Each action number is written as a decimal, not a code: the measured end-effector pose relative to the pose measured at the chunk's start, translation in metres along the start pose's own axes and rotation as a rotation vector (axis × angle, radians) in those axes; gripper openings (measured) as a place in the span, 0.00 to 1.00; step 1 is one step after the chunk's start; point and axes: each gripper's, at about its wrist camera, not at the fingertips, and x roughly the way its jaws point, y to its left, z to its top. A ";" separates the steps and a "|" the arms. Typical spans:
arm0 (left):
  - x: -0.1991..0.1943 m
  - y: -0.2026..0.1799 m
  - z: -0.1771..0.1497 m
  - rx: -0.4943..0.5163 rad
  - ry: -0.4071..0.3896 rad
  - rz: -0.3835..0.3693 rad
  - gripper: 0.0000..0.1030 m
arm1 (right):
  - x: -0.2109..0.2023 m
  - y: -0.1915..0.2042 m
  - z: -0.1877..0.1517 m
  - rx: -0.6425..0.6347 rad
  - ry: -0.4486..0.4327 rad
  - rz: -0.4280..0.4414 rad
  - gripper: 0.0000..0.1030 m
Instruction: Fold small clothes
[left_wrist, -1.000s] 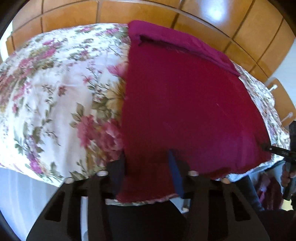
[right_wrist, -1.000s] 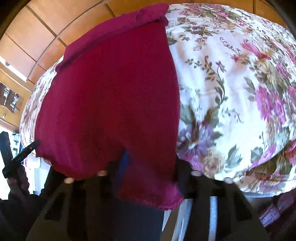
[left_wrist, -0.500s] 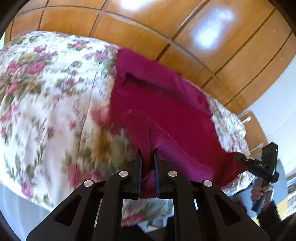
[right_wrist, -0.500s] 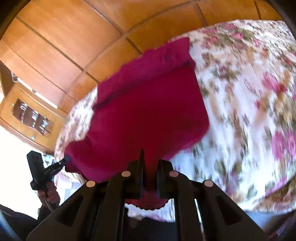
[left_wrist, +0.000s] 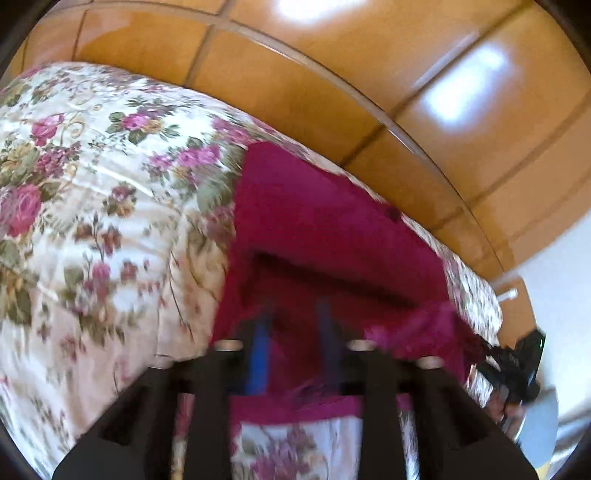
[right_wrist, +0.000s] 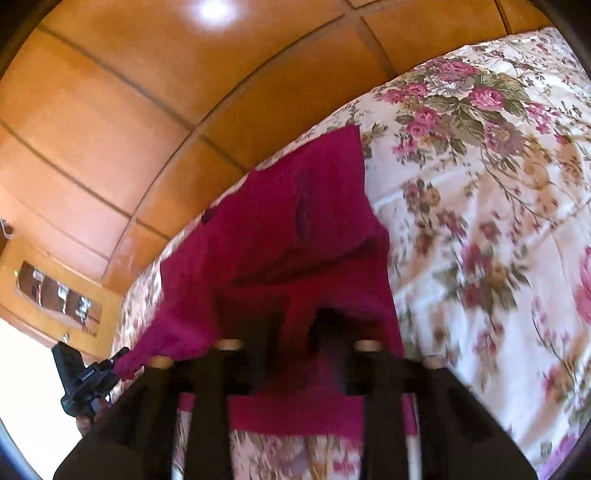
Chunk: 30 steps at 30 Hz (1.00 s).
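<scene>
A single magenta garment (left_wrist: 332, 229) lies on a bed covered by a floral bedspread (left_wrist: 92, 221), folded over itself so that a doubled upper layer ends in a shadowed crease across the cloth, while a lower hem band runs along the near edge of the bed, just below the tips of both tools. In the left wrist view, the left gripper (left_wrist: 295, 343) hangs directly over the near part of the garment, its two blue-padded fingers (left_wrist: 258, 354) parted, with red cloth visible in the gap behind them; the jaws are opening, and the pads do not appear to press on the fabric, though blur makes this hard to confirm. In the right wrist view, the right gripper (right_wrist: 295, 339) sits over the same garment's other near corner, its two dark fingers likewise spread and its jaws opening, the fold of cloth rising just ahead of them and none of it pinched. Each camera also catches the opposite tool at the frame's edge, held in a person's hand (right_wrist: 86, 421). One garment, one bed and two grippers are in view, backed by a panelled wooden wall (left_wrist: 369, 92) beyond the bed.
</scene>
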 end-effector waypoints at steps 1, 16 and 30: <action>-0.002 0.006 0.007 -0.036 -0.024 -0.010 0.65 | -0.002 -0.001 0.003 0.013 -0.020 0.006 0.73; 0.006 0.040 -0.069 0.106 0.020 0.089 0.68 | -0.012 -0.032 -0.078 -0.072 0.043 -0.132 0.78; -0.010 0.001 -0.096 0.230 -0.024 0.181 0.12 | -0.028 -0.021 -0.081 -0.087 -0.011 -0.143 0.19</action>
